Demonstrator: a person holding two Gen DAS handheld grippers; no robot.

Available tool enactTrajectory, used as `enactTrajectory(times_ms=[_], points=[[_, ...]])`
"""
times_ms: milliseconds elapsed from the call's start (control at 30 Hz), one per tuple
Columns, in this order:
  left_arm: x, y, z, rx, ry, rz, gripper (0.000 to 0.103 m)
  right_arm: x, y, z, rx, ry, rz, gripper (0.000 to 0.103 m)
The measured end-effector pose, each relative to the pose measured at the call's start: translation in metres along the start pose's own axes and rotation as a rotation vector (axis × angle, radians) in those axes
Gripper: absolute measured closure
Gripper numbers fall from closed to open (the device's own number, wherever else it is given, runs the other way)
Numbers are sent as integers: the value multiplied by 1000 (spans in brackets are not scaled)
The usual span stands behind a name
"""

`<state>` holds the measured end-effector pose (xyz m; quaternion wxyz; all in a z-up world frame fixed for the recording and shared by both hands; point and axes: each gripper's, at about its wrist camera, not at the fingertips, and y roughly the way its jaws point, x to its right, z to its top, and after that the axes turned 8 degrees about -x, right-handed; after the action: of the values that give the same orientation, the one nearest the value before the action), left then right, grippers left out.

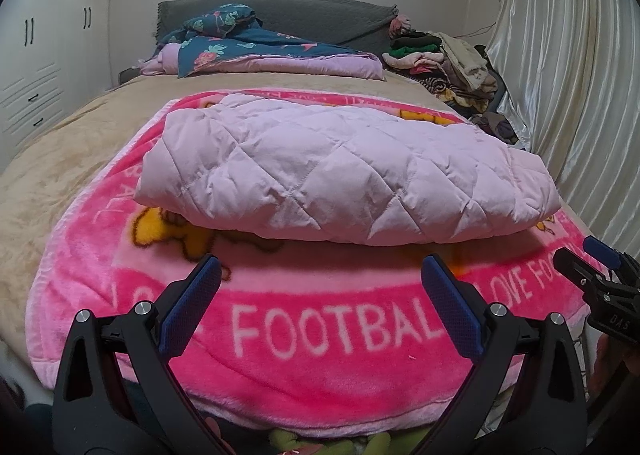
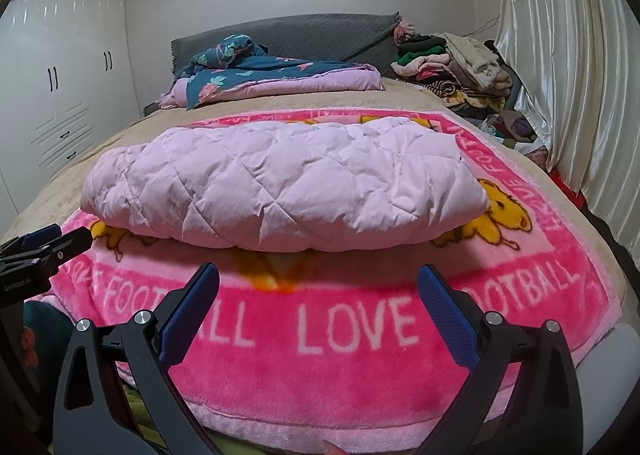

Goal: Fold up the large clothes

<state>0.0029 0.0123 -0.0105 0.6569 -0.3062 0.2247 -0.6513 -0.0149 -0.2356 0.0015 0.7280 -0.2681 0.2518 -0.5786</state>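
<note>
The lilac quilted garment [image 1: 344, 171] lies folded into a thick bundle on the pink blanket [image 1: 320, 335], just ahead of both grippers. The left gripper [image 1: 320, 295] and right gripper [image 2: 318, 295] hover with fingers wide apart, holding nothing. The puffy padding looks springy, so a shallow pinch on the top layer alone could likely let the bundle slump open, or drag the fleecy blanket along.

Ahead of two spread grippers are counted one folded lilac quilted garment [image 1: 340, 175], one pink blanket [image 1: 320, 335], and one clothes pile [image 1: 448, 63].
</note>
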Motion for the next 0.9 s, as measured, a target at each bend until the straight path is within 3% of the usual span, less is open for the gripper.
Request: enactTrajectory(times_ms=[900], points=[[-1,-2,0,-4,-2,7,9,0,-3,1,3,4,0,4]])
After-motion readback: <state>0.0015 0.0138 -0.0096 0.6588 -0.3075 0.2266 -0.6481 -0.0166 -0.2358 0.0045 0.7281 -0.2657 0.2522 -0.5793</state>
